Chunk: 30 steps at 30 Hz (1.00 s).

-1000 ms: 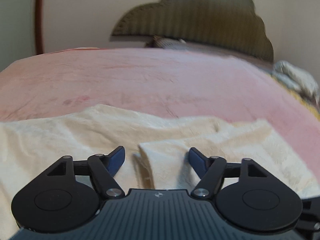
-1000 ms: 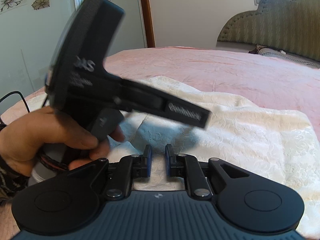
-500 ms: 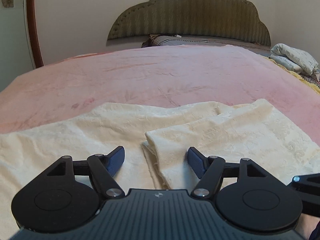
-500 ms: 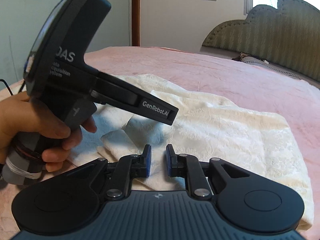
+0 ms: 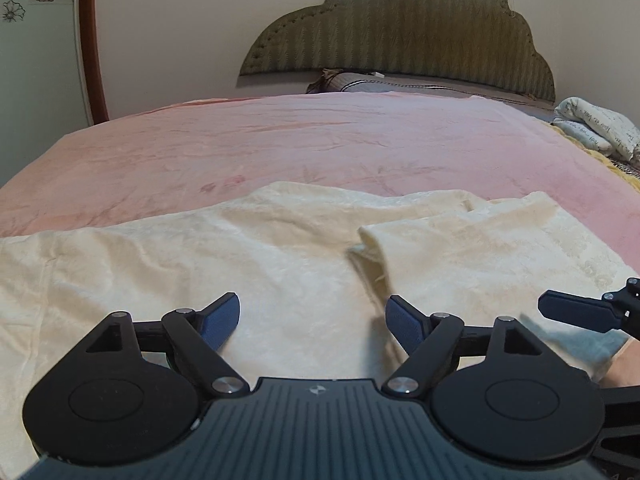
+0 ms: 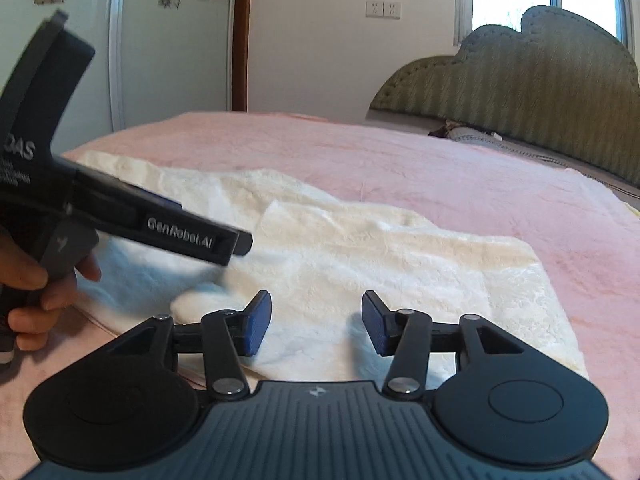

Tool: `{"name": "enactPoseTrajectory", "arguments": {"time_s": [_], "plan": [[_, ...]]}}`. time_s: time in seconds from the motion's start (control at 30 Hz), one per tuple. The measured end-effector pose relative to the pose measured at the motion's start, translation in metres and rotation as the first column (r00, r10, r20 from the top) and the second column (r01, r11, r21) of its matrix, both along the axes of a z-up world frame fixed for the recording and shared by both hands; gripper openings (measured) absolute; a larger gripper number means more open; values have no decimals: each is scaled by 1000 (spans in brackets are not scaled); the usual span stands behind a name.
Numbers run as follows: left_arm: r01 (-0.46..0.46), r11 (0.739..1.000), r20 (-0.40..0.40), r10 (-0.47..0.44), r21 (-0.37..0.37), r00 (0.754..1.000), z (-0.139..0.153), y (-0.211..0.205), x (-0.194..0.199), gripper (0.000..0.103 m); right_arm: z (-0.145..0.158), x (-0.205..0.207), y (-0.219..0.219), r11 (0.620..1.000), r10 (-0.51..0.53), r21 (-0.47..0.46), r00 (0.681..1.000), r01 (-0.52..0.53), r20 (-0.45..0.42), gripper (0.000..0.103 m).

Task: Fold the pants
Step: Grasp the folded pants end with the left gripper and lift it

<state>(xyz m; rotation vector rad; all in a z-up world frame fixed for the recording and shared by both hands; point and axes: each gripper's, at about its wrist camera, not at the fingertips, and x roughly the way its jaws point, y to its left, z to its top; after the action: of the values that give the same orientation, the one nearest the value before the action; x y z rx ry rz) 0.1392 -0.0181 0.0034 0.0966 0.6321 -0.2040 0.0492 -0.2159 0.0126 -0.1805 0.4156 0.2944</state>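
Cream-white pants [image 5: 280, 264] lie spread on the pink bed, with one part folded over at the right; its folded edge [image 5: 370, 248] runs toward me. They also show in the right wrist view [image 6: 380, 256]. My left gripper [image 5: 312, 324] is open and empty, low over the cloth just short of the folded edge. My right gripper [image 6: 316, 324] is open and empty above the near edge of the pants. The left gripper's body [image 6: 132, 216] shows at the left of the right wrist view. A right finger [image 5: 576, 312] shows at the right of the left wrist view.
The pink bedspread [image 5: 320, 148] stretches to a green padded headboard [image 5: 400, 36]. A folded patterned cloth [image 5: 596, 128] lies at the bed's right edge. A wooden door frame [image 6: 240, 36] and a wall with sockets stand behind.
My right gripper has opened; it was shut before. The left gripper stays open and has shifted left of the folded edge. The cloth lies flat as before.
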Motion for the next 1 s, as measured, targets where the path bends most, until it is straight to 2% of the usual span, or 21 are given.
{"name": "enactPoseTrajectory", "arguments": {"time_s": [0.13,0.23,0.33,0.43,0.5,0.6,0.7,0.83,1.0], "plan": [[-9,1000,-6,9,-20,1000,0,10,-5,83,-4,3,12,999,-6,-39,1000,5,-30,49],[-13,1000,2,13,-18,1000,3,17,-10,83,-1,2,10,999,-26,-25,999,25,-33,50],[-30,999,6,30,-17,1000,4,25,-13,83,3,-5,14,999,-39,-28,999,39,-10,50],[-48,999,3,48,-23,999,6,36,-18,85,8,-11,27,999,-10,-40,1000,10,15,50],[-61,998,12,61,-23,998,11,45,-23,90,12,-15,38,998,28,-54,999,-26,26,50],[-135,991,51,134,8,990,22,65,-34,101,16,-22,61,991,104,-83,994,-101,30,51],[-243,969,81,240,35,967,33,97,-42,102,16,-31,89,969,213,-129,977,-208,23,59],[-381,924,45,379,41,924,45,150,-48,103,9,-49,132,906,356,-259,933,-335,41,60],[-494,862,-72,489,-115,870,54,218,-65,102,-9,-58,174,825,449,-401,893,-398,38,60]]}}
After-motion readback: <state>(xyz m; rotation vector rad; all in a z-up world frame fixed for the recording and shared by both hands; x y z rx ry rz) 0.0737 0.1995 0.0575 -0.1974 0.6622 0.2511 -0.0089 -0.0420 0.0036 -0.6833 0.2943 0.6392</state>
